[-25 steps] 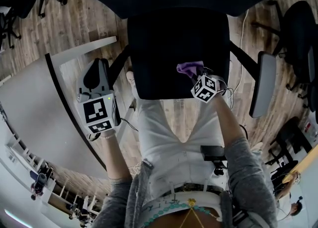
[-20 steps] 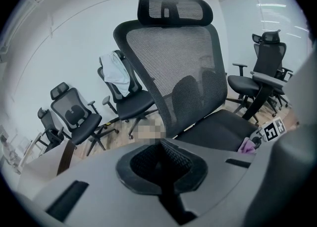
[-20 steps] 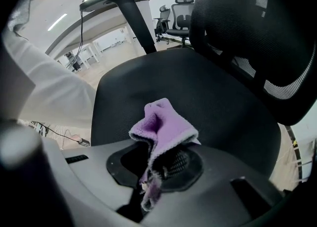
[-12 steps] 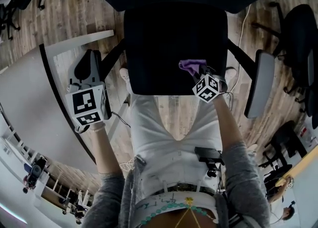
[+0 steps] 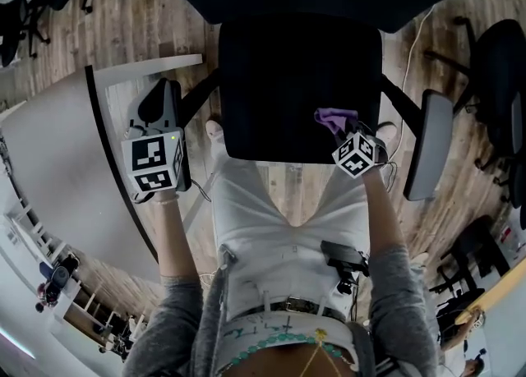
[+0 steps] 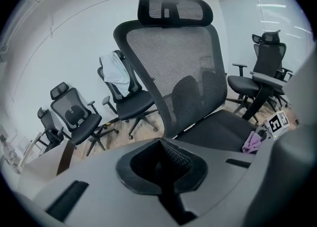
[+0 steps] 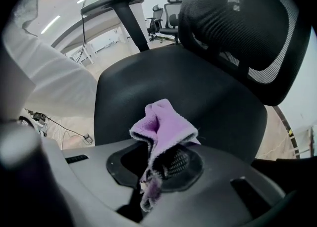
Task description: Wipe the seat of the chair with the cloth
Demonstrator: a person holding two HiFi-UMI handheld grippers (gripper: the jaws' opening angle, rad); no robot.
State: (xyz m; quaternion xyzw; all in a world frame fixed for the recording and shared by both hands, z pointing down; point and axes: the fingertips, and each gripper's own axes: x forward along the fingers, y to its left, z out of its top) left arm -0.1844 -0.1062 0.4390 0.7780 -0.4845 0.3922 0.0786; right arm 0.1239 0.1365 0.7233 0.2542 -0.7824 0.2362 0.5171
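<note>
Nearest the head camera, the person's white trousers (image 5: 283,236) fill the lower centre of the head view, with a forearm reaching forward on each side.

Right gripper (image 7: 159,171): the jaws are closed on the purple cloth (image 7: 161,124). A fold of the cloth stands up above the jaws and a short frayed end hangs below them. In the head view this gripper is at the front right part of the chair seat (image 5: 296,80), the cloth pointing inward over the dark cushion. Whether the cloth touches the seat cannot be determined.

Left gripper (image 6: 163,164): the jaws are together with nothing between them. In the head view it is well left of the chair, over the white table (image 5: 57,170) near that table's dark edge – apart from the seat and from the cloth.

Beyond the grippers, the black seat extends back to the mesh backrest (image 6: 173,68), which carries a headrest (image 6: 176,8) at the top. From the left gripper view the cloth appears as a small purple patch at the near right edge of the seat, beside the right gripper's marker cube (image 6: 278,122). An armrest (image 5: 431,141) stands at the right side of the chair.

Farthest out – a wooden floor (image 5: 156,30) and several other office chairs (image 6: 126,97) against a white wall.
</note>
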